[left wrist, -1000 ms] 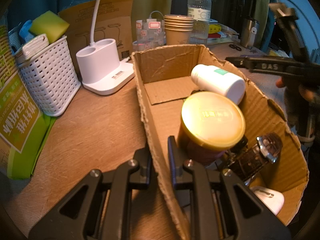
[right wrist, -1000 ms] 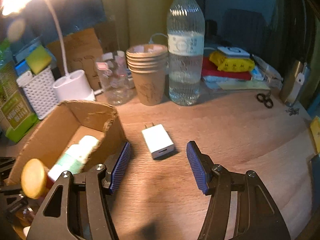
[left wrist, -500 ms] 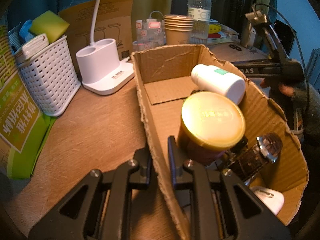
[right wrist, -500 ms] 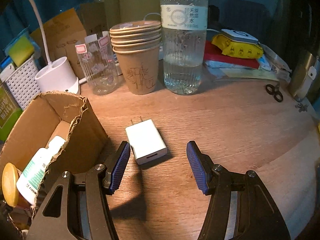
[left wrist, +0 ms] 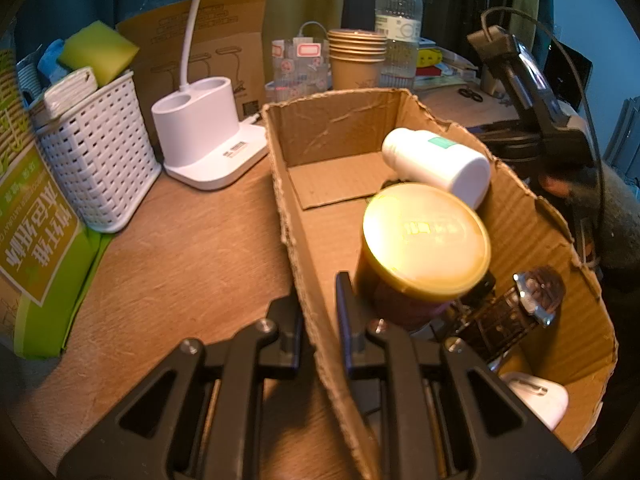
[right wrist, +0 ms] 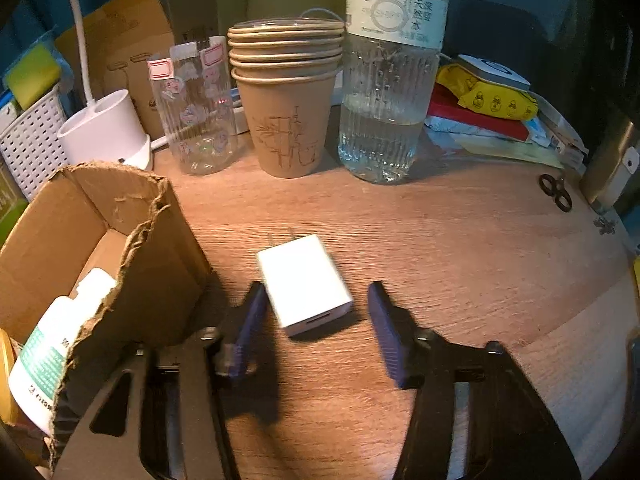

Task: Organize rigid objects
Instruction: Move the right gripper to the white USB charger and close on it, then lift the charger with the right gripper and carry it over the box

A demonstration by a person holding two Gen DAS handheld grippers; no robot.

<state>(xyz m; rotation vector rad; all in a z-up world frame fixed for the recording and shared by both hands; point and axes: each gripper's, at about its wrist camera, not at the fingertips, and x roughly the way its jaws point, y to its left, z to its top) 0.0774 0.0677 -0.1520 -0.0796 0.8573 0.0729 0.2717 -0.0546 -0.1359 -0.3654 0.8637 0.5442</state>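
Right wrist view: my right gripper [right wrist: 314,320] is spread wide and holds nothing — the white charger [right wrist: 304,284] lies flat on the wooden table [right wrist: 460,248] between its blue pads [right wrist: 386,332], prongs pointing away from me, neither pad touching it. The charger sits just right of the cardboard box [right wrist: 160,264]. In my left wrist view, my left gripper [left wrist: 318,316] is clamped on the box's near wall, one finger inside, one outside. Inside the box stand a gold-lidded jar [left wrist: 426,236] and, behind it, a white bottle [left wrist: 438,166] on its side — a wristwatch [left wrist: 516,308] lies right of the jar.
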